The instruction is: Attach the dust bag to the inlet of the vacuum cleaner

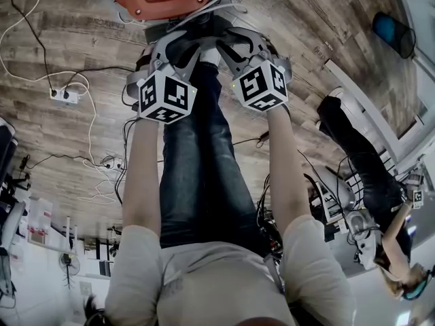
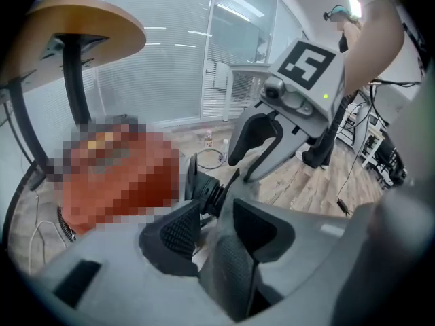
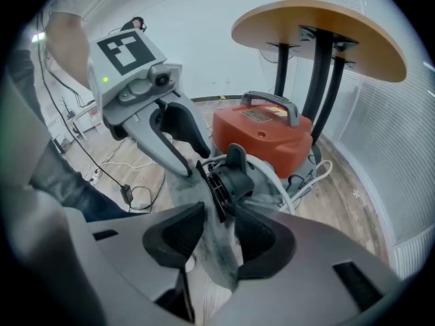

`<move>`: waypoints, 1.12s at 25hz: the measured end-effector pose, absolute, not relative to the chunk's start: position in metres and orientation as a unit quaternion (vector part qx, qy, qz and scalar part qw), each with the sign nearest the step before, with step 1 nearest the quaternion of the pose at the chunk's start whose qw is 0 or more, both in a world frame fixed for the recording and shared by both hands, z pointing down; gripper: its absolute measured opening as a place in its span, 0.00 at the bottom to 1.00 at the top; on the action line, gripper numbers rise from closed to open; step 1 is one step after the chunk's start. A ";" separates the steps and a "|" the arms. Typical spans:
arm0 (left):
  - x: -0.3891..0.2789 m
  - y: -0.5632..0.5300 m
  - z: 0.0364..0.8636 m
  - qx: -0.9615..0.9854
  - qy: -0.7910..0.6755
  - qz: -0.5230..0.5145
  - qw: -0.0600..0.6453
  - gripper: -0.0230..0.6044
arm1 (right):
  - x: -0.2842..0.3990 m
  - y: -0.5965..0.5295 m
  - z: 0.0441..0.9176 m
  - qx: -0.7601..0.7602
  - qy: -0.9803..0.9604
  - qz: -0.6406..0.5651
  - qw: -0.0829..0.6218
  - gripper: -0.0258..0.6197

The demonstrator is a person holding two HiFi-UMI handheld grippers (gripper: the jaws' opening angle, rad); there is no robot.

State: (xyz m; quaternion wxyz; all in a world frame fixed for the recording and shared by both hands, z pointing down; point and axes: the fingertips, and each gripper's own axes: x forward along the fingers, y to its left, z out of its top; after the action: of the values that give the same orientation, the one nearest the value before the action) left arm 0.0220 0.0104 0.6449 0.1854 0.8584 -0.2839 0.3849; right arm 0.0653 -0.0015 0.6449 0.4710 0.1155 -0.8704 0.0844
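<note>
- The left gripper [image 2: 217,231] is seen released: its jaws stand apart, with grey dust bag [image 2: 226,272] fabric lying loose between them.
- The right gripper [image 3: 217,235] is likewise released around the same fabric.
- The bag's top is found at the black inlet [image 3: 234,178], on the near side of the orange vacuum cleaner [image 3: 262,134], beside a round table [image 3: 319,32].

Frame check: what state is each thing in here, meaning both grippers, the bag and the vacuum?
dust bag: gathered at the black inlet; whether seated, cannot tell
left gripper: open, bag loose between its jaws
right gripper: open, bag loose between its jaws
vacuum cleaner: upright, handle on top
</note>
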 end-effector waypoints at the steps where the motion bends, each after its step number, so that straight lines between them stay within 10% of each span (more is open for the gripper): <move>1: 0.022 0.011 0.644 0.859 -0.283 0.385 0.185 0.29 | 0.064 0.000 0.645 0.112 -0.870 0.085 0.472 0.28; 16: 0.017 0.007 0.622 0.858 -0.296 0.379 0.179 0.32 | 0.054 -0.013 0.615 0.142 -0.878 0.058 0.454 0.17; 28: 0.006 -0.015 0.579 0.845 -0.363 0.352 0.174 0.06 | 0.046 -0.037 0.567 0.223 -0.890 0.095 0.387 0.05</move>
State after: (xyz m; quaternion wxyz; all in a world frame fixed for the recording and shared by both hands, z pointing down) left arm 0.0056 -0.0149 0.5793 0.1744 0.8447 -0.3633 0.3521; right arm 0.0459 -0.0367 0.5666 0.3867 0.2234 -0.8897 0.0951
